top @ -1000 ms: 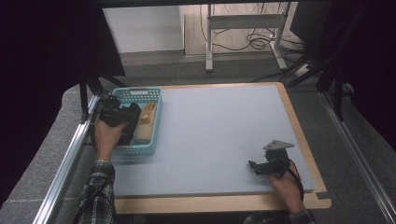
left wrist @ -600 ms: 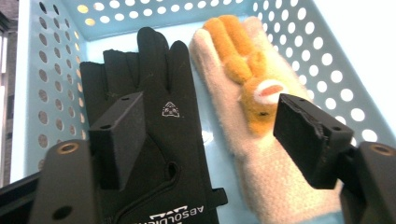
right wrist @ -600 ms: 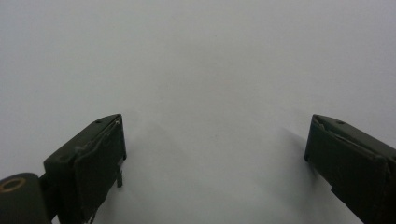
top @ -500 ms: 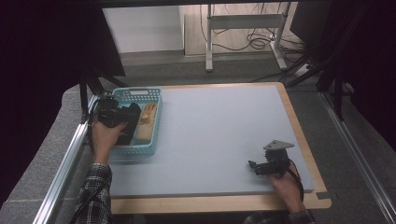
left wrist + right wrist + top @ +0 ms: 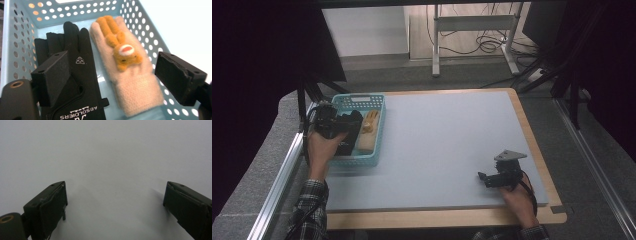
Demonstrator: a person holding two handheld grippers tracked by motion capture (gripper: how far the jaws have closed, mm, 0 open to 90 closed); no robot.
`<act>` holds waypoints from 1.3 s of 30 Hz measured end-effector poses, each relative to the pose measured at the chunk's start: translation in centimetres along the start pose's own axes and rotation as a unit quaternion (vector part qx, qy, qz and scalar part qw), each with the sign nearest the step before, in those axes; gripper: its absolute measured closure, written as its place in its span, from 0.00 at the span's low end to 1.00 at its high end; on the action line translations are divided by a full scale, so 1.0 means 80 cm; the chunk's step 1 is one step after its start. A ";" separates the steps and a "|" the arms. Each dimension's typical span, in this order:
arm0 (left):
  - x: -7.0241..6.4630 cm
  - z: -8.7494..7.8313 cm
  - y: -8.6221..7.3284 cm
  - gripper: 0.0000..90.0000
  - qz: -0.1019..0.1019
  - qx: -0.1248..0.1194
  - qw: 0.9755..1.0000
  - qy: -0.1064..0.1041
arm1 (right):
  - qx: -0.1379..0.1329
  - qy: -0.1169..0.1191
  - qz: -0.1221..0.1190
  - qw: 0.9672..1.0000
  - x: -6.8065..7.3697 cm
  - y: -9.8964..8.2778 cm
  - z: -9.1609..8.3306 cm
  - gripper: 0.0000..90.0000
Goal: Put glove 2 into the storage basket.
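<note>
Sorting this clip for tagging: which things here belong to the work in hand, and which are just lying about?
In the job:
- left gripper, jaws just opened, nothing pressed between them
- black glove
- beige glove with an orange plush animal
- blue basket holding both gloves

Lying about:
- right gripper, open, over the bare table
- metal stand and cables behind

The high view looks forward and down from above the person's side, taking in the whole grey surface (image 5: 447, 145). The left gripper view rides close above the blue basket (image 5: 15, 37), which the high view shares at its left. The right gripper view faces bare surface at close range.
</note>
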State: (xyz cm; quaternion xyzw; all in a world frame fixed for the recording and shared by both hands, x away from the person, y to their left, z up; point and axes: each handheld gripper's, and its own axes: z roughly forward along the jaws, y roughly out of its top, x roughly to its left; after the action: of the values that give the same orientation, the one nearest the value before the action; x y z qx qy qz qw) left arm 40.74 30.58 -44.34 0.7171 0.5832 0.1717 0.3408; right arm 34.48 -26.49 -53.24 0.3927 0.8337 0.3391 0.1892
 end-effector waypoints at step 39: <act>-0.047 -0.042 -0.024 0.02 0.061 -0.042 0.996 -0.056 | 0.001 -0.002 -0.001 1.000 0.000 0.000 0.000 0.06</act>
State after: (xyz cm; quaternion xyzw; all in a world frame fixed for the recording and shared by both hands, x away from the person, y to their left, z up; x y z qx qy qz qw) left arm 36.24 28.15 -42.68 0.7447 0.5106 0.1762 0.3919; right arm 34.48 -26.47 -53.25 0.3928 0.8339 0.3377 0.1906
